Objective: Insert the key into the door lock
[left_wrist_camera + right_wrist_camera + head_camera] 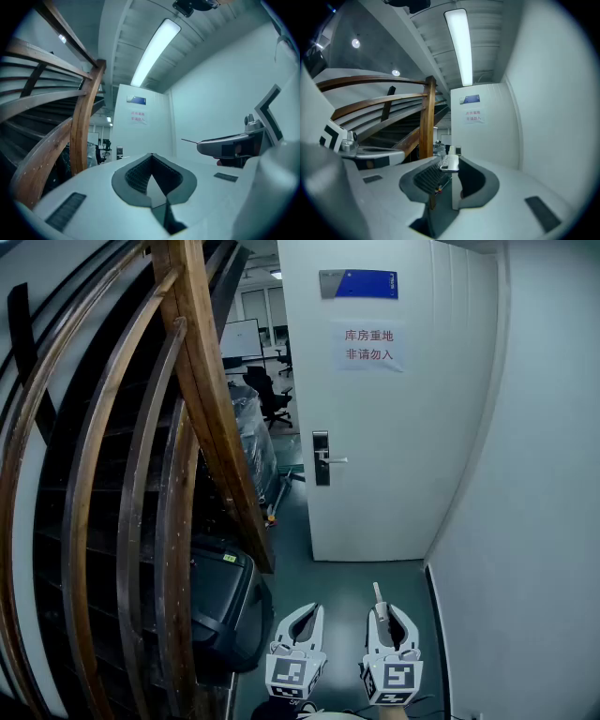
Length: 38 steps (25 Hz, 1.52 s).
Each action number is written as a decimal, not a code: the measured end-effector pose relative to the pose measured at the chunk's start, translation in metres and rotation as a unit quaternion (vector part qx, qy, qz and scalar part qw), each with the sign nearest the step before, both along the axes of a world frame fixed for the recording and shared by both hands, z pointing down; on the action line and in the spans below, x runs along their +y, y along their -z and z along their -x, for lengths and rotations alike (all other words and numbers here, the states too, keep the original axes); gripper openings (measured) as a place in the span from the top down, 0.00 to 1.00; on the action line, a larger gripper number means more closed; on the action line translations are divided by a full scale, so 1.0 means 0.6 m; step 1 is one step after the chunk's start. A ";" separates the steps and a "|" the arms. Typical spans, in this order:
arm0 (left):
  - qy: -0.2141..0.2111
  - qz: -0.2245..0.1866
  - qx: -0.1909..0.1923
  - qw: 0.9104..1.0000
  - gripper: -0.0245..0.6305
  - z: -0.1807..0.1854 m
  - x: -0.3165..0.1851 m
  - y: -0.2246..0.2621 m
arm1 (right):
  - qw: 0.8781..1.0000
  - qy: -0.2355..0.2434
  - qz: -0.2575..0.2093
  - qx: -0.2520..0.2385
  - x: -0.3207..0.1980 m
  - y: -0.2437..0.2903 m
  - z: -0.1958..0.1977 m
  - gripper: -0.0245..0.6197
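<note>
The white door stands ahead, with a dark lock plate and a lever handle on its left edge. My right gripper is low in the head view, well short of the door, shut on a silver key that pokes forward past its tips. The right gripper view has the key clamped between the pads, with the lock plate small just behind it. My left gripper hangs beside the right one, jaws shut on nothing. Its own view shows the tips meeting, and the right gripper off to the right.
A curved wooden stair railing fills the left side. A black case sits on the floor beneath it, left of my grippers. A white wall closes the right. Left of the door, an opening shows office chairs.
</note>
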<state>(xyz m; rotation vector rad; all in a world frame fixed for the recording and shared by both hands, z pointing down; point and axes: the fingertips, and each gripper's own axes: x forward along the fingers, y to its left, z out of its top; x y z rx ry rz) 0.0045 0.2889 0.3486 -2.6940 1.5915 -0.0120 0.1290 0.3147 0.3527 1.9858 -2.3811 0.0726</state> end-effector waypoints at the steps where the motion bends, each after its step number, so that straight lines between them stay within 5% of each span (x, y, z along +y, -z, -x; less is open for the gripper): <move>1: -0.003 0.002 -0.001 1.000 0.96 0.000 0.001 -0.009 | 1.000 0.000 0.001 0.001 0.000 -0.001 0.000 0.78; 16: -0.006 0.011 -0.005 1.000 0.96 0.037 -0.003 -0.040 | 1.000 -0.023 0.015 -0.012 -0.006 -0.025 0.017 0.78; 29: -0.009 0.030 -0.023 0.999 0.96 0.105 -0.047 -0.084 | 0.999 -0.026 0.039 -0.013 -0.046 -0.066 0.092 0.78; 38: -0.007 0.049 -0.025 0.998 0.96 0.091 -0.140 -0.116 | 0.998 -0.024 0.060 -0.015 -0.136 -0.100 0.084 0.78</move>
